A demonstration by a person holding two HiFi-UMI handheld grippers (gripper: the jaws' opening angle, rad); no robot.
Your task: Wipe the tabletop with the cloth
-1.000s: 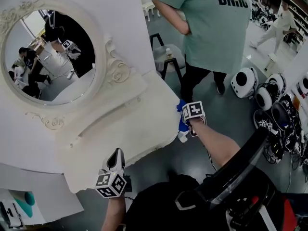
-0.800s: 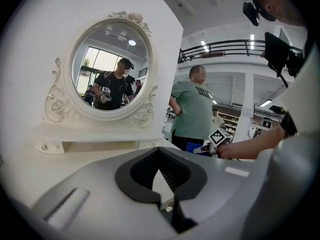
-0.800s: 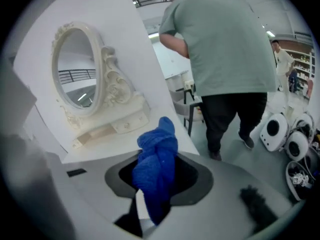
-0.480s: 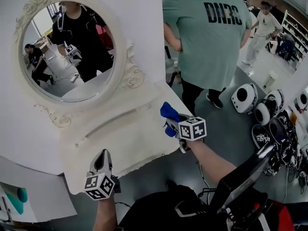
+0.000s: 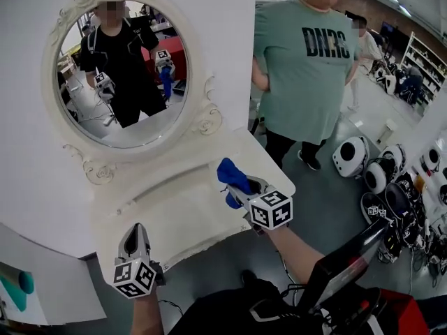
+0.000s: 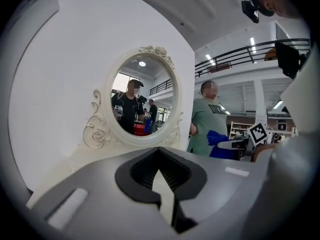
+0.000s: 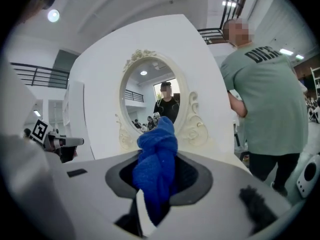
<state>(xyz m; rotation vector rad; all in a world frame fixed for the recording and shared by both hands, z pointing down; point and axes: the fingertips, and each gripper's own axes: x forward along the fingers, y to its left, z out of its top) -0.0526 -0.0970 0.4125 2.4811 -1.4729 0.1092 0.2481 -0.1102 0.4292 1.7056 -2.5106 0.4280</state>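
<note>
My right gripper (image 7: 150,204) is clamped on the bunched blue cloth (image 7: 156,166), over the white tabletop (image 5: 174,211) near its 3 o'clock edge. My left gripper (image 6: 162,186), jaws together and empty, hovers at its 7 o'clock corner.

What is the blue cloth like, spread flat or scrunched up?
Scrunched up: the blue fabric cloth is bunched into a lump, pinched in the jaws of the right tool.

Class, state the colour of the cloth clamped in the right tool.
Blue. The cloth shows best in the right gripper view.
</note>
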